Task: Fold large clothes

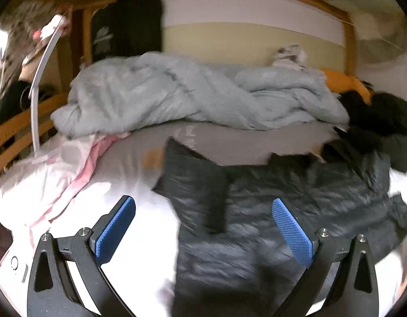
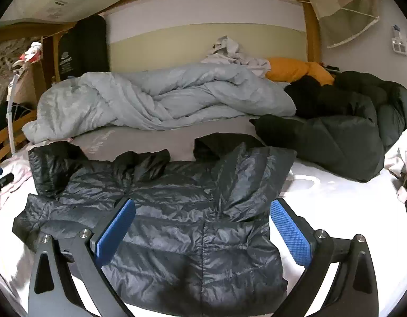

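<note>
Both grippers stand with jaws spread wide and nothing between the pads: the left gripper (image 1: 203,227) hangs over the jacket's left part, the right gripper (image 2: 203,227) over its middle. Neither touches cloth.

Step in hand, as I judge it: a pause between folds. The jacket (image 2: 177,224) lies on the white sheet (image 2: 322,198) of the bed, near its front edge, with both sleeves already turned in across the body; the right sleeve (image 2: 245,179) lies slanted over the chest, the left sleeve (image 2: 52,169) is bunched near the collar. The lengthwise fold is not yet made.

Next move, in my judgement: each gripper must come down on one corner of the hem or the shoulders, pinch through the padded layers, and carry that end over the other without dragging the sleeves loose.

Condition of the garment: dark, quilted, glossy, puffy shell, much creased. Likely slippery and springy, so a fold may creep open.

Also on the bed, well behind the jacket: a pale blue duvet (image 2: 150,100) in a heap and a second dark coat (image 2: 335,137) to the right. The left wrist view is blurred; fine detail there cannot be told.
</note>
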Available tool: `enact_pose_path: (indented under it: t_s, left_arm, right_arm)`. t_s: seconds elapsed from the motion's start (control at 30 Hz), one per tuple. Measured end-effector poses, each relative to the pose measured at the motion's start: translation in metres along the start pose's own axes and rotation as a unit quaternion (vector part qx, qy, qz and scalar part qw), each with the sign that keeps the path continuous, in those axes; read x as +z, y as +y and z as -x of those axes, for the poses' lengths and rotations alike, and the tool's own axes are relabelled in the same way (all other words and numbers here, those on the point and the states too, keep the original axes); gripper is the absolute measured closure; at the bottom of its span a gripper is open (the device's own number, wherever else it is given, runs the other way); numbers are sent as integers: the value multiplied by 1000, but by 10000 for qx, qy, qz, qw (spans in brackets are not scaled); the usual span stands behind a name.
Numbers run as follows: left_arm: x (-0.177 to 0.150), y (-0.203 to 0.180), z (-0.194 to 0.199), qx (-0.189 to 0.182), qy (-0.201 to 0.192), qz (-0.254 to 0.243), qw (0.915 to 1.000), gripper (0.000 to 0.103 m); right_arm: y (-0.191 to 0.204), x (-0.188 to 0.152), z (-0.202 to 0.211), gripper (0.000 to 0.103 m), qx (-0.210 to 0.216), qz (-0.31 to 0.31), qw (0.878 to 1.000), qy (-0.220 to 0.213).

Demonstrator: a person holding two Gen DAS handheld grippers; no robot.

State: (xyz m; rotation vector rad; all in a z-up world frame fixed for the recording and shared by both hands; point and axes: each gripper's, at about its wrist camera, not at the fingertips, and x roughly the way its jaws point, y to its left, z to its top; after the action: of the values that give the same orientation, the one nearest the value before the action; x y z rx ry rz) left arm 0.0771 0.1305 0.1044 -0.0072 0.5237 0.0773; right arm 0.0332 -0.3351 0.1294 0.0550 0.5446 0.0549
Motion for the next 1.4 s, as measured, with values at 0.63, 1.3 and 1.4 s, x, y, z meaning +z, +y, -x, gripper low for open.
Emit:
enact_pose_path:
  t_s: [0.63, 1.3, 1.4]
  left_arm:
    - [8, 78, -111, -316, 758, 272, 9963, 8]
    - [-14, 150, -246, -976, 1970, 1663, 9612, 23]
    - [-13, 143, -259, -969, 1893, 1536, 9650, 23]
  right_arm:
    - [21, -4, -41, 0, -101, 382, 9980, 486]
    - [37, -12, -57, 0, -246, 755, 9944, 692]
    - [40, -13, -67, 0, -254, 757, 9935, 806]
